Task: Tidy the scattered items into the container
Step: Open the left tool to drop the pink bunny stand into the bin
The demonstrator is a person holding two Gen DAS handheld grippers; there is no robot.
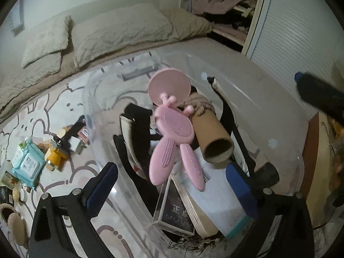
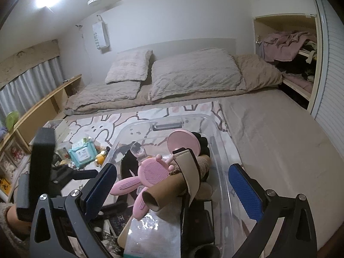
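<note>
Left gripper [image 1: 172, 185] fingers are spread wide, nothing gripped, above the clear bin [image 1: 92, 99]. Right gripper [image 2: 174, 185] fingers are also spread wide and empty. Pink brush [image 1: 174, 142] is seen lying in the bin on a cardboard tube [image 1: 212, 137]. Wipes pack [image 1: 26, 161] is left on the rug [image 1: 53, 103].

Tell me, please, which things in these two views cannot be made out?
- Dark book cover, left wrist view: lettering too small and dim.
- Small items beside the yellow bottle, left wrist view: blurred.
- Bottom of the clear plastic container, right wrist view: hidden under the brown cardboard tube.
</note>
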